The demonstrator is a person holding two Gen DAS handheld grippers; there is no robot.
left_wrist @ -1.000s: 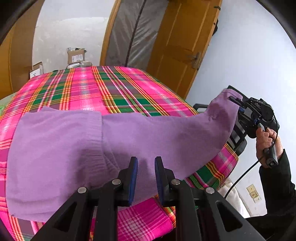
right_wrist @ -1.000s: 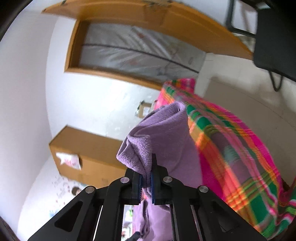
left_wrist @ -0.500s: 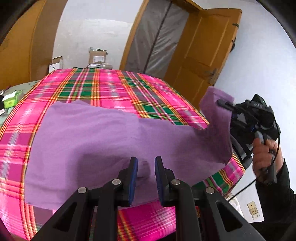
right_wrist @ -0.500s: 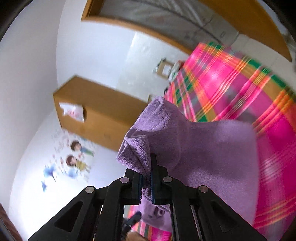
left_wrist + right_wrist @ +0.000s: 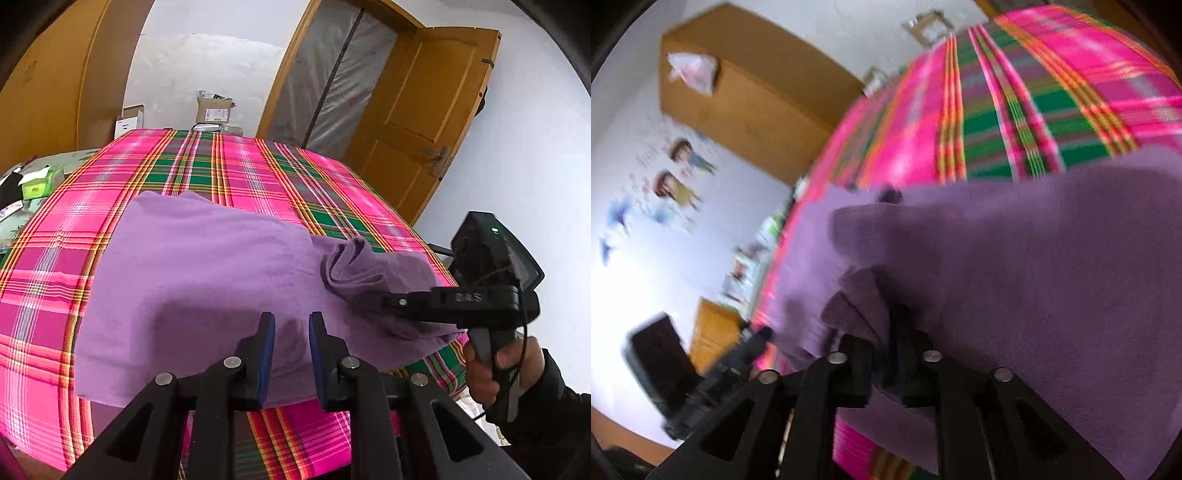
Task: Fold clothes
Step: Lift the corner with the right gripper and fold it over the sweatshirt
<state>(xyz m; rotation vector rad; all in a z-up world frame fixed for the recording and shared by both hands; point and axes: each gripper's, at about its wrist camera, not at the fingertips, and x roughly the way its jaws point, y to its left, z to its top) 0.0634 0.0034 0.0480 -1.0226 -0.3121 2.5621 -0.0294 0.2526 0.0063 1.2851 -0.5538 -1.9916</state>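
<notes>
A purple garment (image 5: 207,280) lies spread on the table's pink plaid cloth (image 5: 236,173). My left gripper (image 5: 290,332) is open and hovers over the garment's near edge, with nothing pinched between its blue pads. My right gripper (image 5: 364,297) reaches in from the right, held by a hand (image 5: 491,373), and is shut on a bunched fold of the garment (image 5: 351,262) that sits low over the garment's right part. The blurred right wrist view shows that gripper (image 5: 881,332) with dark purple cloth (image 5: 860,302) bunched between its fingers, and the garment (image 5: 1015,258) filling the view ahead.
The table's near edge (image 5: 295,435) drops off just below my left gripper. An open wooden door (image 5: 424,110) stands at the back right. Cardboard boxes (image 5: 214,110) sit behind the table, and a green box (image 5: 38,184) lies on a surface to the left.
The right gripper carried its end of the garment from high off the table's right side inward and down onto the garment. The left gripper stayed open at the near edge.
</notes>
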